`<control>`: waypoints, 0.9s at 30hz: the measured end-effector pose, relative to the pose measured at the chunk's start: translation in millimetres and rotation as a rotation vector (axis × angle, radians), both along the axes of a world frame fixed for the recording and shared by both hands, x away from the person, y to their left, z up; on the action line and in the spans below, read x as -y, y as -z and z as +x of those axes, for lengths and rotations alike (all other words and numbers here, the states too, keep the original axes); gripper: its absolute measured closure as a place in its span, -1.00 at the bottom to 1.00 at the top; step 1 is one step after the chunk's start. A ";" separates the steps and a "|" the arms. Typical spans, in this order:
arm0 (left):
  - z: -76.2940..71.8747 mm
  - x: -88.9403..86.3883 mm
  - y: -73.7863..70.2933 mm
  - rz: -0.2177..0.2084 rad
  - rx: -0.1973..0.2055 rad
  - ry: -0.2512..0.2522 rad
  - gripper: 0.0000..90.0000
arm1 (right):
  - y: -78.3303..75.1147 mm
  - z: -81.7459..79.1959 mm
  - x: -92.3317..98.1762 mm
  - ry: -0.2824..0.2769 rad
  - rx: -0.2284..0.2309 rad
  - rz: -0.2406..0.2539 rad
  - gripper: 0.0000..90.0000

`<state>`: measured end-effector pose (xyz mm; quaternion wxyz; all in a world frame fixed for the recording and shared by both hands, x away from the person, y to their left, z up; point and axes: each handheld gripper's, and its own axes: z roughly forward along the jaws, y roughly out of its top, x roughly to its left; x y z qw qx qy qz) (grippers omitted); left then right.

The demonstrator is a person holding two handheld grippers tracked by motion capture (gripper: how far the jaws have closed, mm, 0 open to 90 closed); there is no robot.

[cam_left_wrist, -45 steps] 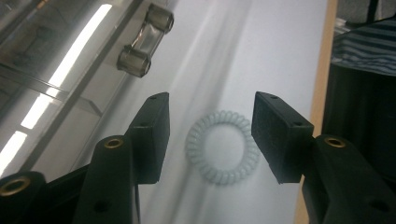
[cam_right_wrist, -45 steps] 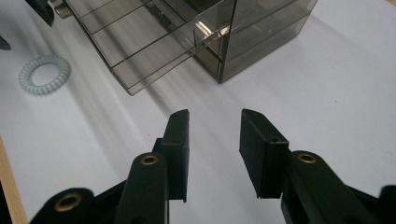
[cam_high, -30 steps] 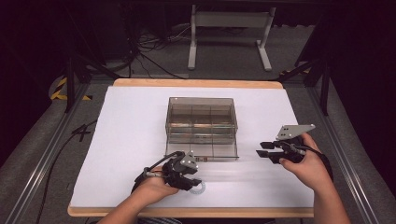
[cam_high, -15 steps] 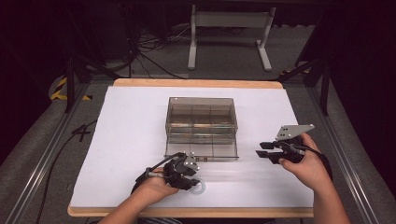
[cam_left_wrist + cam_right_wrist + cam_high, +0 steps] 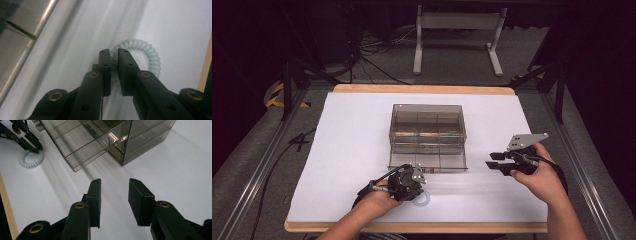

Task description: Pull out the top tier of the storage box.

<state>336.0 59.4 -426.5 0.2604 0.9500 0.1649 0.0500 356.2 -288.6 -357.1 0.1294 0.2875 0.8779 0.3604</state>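
A pale spiral coil ring [image 5: 152,57] lies on the white mat near the table's front edge [image 5: 424,199]. My left gripper [image 5: 113,53] points down at it; its jaws have just been closing and now pinch the ring's near side between the pads. From the high view the left gripper [image 5: 418,186] sits just in front of the smoky clear drawer box [image 5: 428,131], whose bottom drawer [image 5: 428,162] is pulled out. My right gripper [image 5: 114,185] hovers open and empty over the mat, right of the box [image 5: 492,165]. In the right gripper view the ring [image 5: 31,160] lies beside the drawer.
The white mat [image 5: 352,150] covers a wooden table top whose edge [image 5: 412,227] runs along the front. Metal rails flank the table. A white stand [image 5: 457,30] and cables lie on the floor beyond it.
The left jaws have narrowed onto the coil ring. Both hands have kept their places, and the right gripper looks the same.
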 end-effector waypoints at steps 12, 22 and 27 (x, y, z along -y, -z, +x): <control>-4.3 -6.4 -20.2 -0.023 -0.011 0.006 0.84 | 0.1 2.1 -2.4 -0.007 -0.006 0.002 0.42; -3.7 -4.1 -35.6 -0.028 -0.022 0.032 0.84 | 0.1 2.4 -1.2 -0.005 -0.008 0.006 0.42; -3.1 -3.9 -48.2 -0.042 -0.024 0.051 0.84 | 1.0 3.0 0.5 -0.002 -0.009 0.005 0.42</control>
